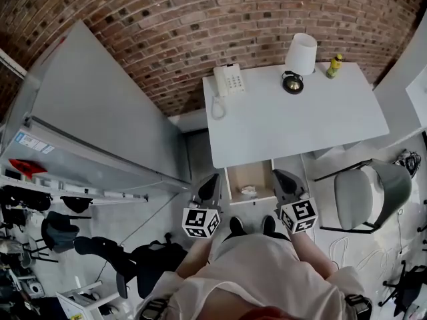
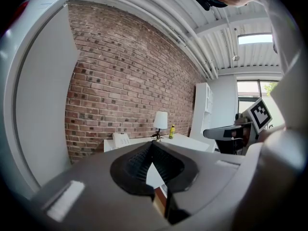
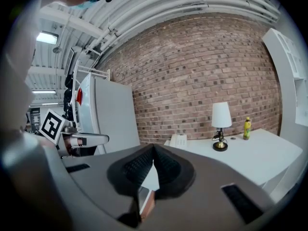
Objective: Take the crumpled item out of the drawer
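Your left tongs point(image 1: 211, 182) are closed on nothing, just left of the open drawer point(image 1: 252, 174) under the white bench point(image 1: 300, 122). The crumpled item point(image 1: 249, 191) lies inside that drawer, near its front. Your right tongs point(image 1: 283, 179), just right of the drawer, are closed and empty too.

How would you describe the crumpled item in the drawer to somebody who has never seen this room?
Look for the white rectangular desk against the red brick wall. An open drawer with a pale wooden inside sticks out of its near edge. The small white crumpled item lies near the drawer's front, the only thing seen inside, unlike the white telephone and white lamp on top.
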A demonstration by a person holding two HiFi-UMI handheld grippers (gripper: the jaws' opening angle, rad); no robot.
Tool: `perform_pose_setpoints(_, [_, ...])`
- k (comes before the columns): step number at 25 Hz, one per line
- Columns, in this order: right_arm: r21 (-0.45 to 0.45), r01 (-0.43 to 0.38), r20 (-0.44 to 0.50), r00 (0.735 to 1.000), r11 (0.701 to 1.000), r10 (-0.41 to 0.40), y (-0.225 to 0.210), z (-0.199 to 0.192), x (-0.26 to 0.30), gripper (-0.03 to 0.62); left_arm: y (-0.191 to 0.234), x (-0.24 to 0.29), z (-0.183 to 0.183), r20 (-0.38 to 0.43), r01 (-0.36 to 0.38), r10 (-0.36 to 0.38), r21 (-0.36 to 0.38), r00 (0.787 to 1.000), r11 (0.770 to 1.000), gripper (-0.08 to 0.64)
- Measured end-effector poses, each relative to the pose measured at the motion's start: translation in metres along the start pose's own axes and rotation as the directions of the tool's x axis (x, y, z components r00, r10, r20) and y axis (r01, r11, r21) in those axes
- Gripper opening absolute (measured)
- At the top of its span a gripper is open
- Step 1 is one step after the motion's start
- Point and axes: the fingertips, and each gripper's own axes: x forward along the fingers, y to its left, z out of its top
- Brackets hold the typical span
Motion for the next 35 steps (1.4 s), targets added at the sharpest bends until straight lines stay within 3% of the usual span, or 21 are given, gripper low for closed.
perform_pose_setpoints(7, [0.008, 0.008, -0.062, 0.998, 1.000, -0.007, -0.013, -0.024, 0.011, 0.008, 0.008, 0.013, -0.023, -0.040, -0.003, 0.002, -0.019, 0.999, 1.000, 0.009])
perform_pose_setpoints(16, [0.020, -0.037, -0.141, 0.989, 0.999, 0.039, -0.011, -0.052, 0.033, 0.008, 0.019, 0.027, -0.055, -0.084, -0.016, 0.010, -0.076, 0.996, 0.997, 0.008])
perform_pose_setpoints(27, [0.038, -0.062, -0.210, 0.975, 0.997, 0.069, -0.013, -0.089, 0.052, 0.008, 0.021, 0.048, -0.096, -0.114, 0.009, -0.027, -0.156, 0.993, 0.988, 0.009])
perform_pose_setpoints(35, [0.067, -0.045, -0.239, 0.969, 0.997, 0.060, -0.027, -0.126, 0.060, 0.008, 0.018, 0.055, -0.129, -0.161, 0.013, -0.040, -0.169, 0.986, 0.985, 0.009])
